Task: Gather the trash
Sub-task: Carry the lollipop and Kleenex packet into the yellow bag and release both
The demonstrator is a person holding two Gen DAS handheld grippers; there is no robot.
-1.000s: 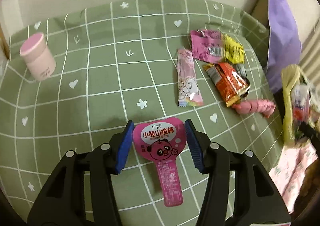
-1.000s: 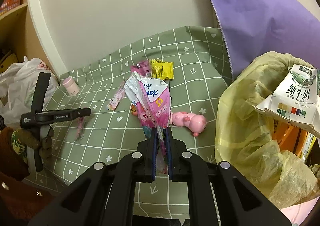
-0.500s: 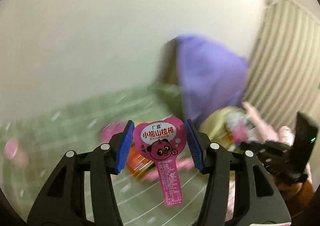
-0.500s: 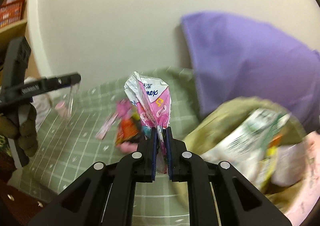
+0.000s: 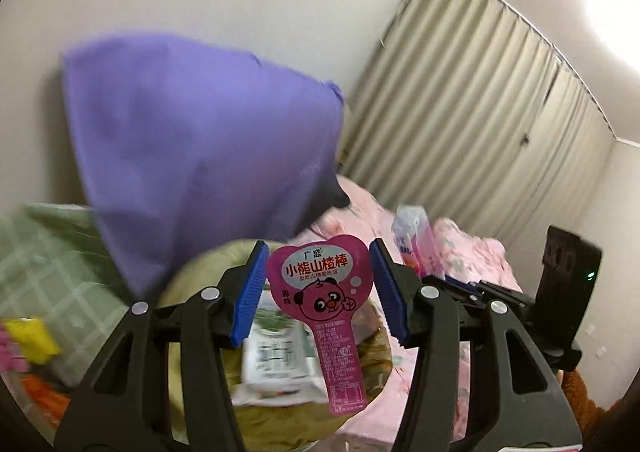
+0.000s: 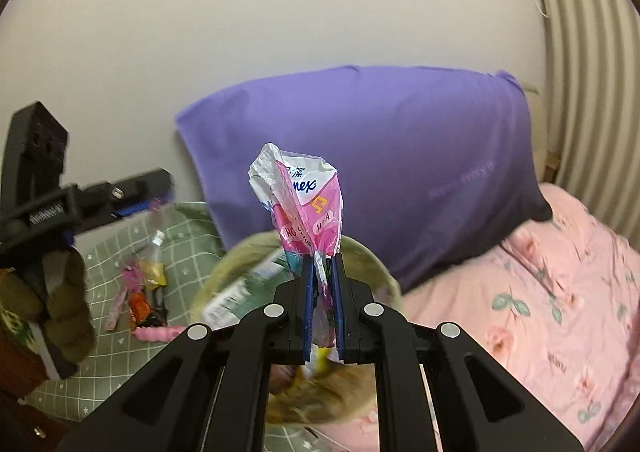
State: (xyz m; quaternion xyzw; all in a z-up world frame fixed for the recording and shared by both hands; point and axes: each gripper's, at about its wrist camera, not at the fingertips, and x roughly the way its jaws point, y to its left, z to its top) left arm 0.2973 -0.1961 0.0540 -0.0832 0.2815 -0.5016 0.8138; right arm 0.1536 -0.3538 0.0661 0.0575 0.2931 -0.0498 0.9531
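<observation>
Left gripper (image 5: 318, 286) clamps a pink lollipop wrapper (image 5: 324, 292), right gripper (image 6: 322, 306) pinches a tissue packet (image 6: 304, 204), both above the yellow trash bag (image 5: 200, 332) at lower centre, apparently for dropping.

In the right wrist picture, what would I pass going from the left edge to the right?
Left gripper → snack wrappers on green checked cloth → tissue packet in the right gripper → pink floral bedding.

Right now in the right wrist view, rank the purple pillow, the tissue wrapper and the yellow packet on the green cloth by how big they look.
1. Purple pillow
2. Tissue wrapper, though it is closest to the camera, which inflates it
3. Yellow packet
</observation>
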